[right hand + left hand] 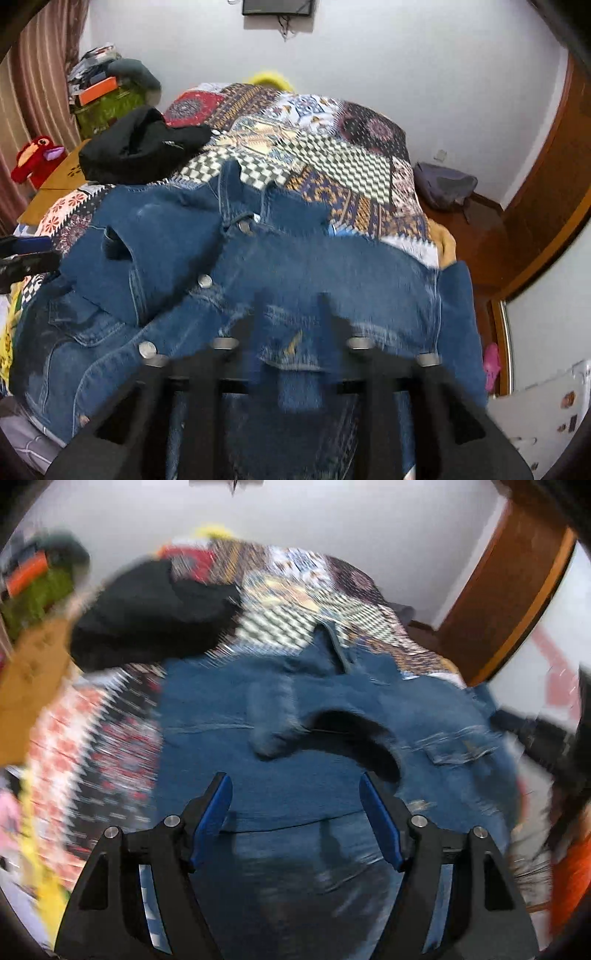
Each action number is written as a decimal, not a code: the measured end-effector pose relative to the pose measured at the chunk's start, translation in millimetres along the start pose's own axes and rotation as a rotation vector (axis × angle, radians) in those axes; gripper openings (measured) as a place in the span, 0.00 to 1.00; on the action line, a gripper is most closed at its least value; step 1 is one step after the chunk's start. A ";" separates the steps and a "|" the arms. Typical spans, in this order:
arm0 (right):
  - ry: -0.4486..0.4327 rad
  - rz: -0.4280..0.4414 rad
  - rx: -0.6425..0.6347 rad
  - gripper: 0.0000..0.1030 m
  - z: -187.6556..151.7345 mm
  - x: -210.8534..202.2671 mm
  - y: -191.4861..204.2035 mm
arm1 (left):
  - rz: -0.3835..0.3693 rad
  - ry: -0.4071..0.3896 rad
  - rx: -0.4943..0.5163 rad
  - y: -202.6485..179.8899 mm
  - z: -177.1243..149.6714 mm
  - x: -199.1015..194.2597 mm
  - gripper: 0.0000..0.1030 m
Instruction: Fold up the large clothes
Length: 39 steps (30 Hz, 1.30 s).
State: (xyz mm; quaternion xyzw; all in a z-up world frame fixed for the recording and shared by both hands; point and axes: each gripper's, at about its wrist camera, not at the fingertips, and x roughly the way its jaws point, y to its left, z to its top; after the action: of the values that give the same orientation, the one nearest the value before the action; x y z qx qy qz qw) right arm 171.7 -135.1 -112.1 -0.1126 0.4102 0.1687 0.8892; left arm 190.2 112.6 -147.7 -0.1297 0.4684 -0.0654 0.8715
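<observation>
Denim jacket (pixel 295 738) spread at twelve o'clock beneath both grippers, left gripper (pixel 295 801) apart and empty, right gripper (pixel 291 325) blurred, grip unclear.

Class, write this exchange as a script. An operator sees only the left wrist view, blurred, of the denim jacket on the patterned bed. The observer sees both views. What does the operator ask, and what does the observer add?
Operator: My view is smeared. Does the denim jacket show any fastenings?
Observer: Yes, round metal buttons line its front edge.
Operator: Anything left of the bed that I can't make out?
Observer: A red plush toy sits by the striped curtain.
</observation>
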 end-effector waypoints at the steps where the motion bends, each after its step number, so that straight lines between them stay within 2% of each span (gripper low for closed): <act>1: -0.011 -0.001 0.014 0.57 -2.6 -2.3 -3.5 | -0.045 0.023 -0.047 -0.1 3.0 8.8 0.68; 2: -0.024 -0.004 0.027 0.62 -4.1 -4.6 -5.8 | -0.079 0.041 -0.083 -2.1 4.6 15.3 0.68; 8: -0.037 0.021 0.115 0.63 -9.8 -11.3 -27.0 | -0.229 0.102 -0.195 -16.9 26.3 47.5 0.69; 11: -0.034 0.008 0.144 0.63 -14.9 -13.0 -34.2 | -0.327 0.124 -0.277 -16.9 38.0 64.8 0.69; 13: -0.033 -0.006 0.155 0.63 -19.8 -15.5 -41.0 | -0.360 0.150 -0.329 -13.4 43.5 77.5 0.69; 15: -0.029 -0.019 0.172 0.63 -24.8 -17.3 -48.2 | -0.321 0.169 -0.365 -9.4 48.1 94.5 0.69; 18: -0.018 -0.040 0.194 0.63 -31.3 -18.8 -58.9 | -0.192 0.165 -0.355 -8.7 53.4 110.0 0.69; 22: -0.013 -0.057 0.235 0.63 -40.9 -20.9 -76.4 | -0.038 0.098 -0.321 -17.7 66.3 109.5 0.68; 24: -0.012 -0.073 0.254 0.63 -44.4 -21.8 -84.7 | -0.020 0.052 -0.314 -22.4 73.3 103.7 0.64; 25: -0.012 -0.076 0.263 0.63 -44.9 -22.5 -87.0 | -0.011 0.020 -0.292 -30.3 79.7 99.6 0.58; 26: -0.015 -0.078 0.275 0.63 -45.7 -23.3 -90.7 | 0.000 0.003 -0.262 -38.4 86.3 98.0 0.44; 28: -0.024 -0.077 0.305 0.63 -48.1 -26.8 -99.9 | 0.030 -0.020 -0.197 -56.4 95.1 93.7 0.31; 29: -0.031 -0.078 0.318 0.63 -49.4 -29.3 -103.8 | 0.024 -0.039 -0.154 -69.4 98.5 89.5 0.18; 31: -0.041 -0.083 0.332 0.63 -50.6 -33.3 -107.6 | -0.005 -0.052 -0.068 -98.4 101.3 84.8 0.07; 35: -0.055 -0.109 0.354 0.63 -52.2 -37.1 -119.1 | -0.031 -0.079 0.139 -170.1 94.3 80.4 0.07; 39: -0.049 -0.114 0.382 0.63 -58.7 -40.5 -129.7 | -0.069 -0.015 0.301 -224.5 72.3 95.1 0.10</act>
State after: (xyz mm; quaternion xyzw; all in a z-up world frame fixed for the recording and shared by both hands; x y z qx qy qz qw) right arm 157.5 -282.4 -110.4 0.0395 0.4060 0.0399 0.9122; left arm 304.6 -112.9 -121.1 -0.0141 0.4420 -0.1638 0.8818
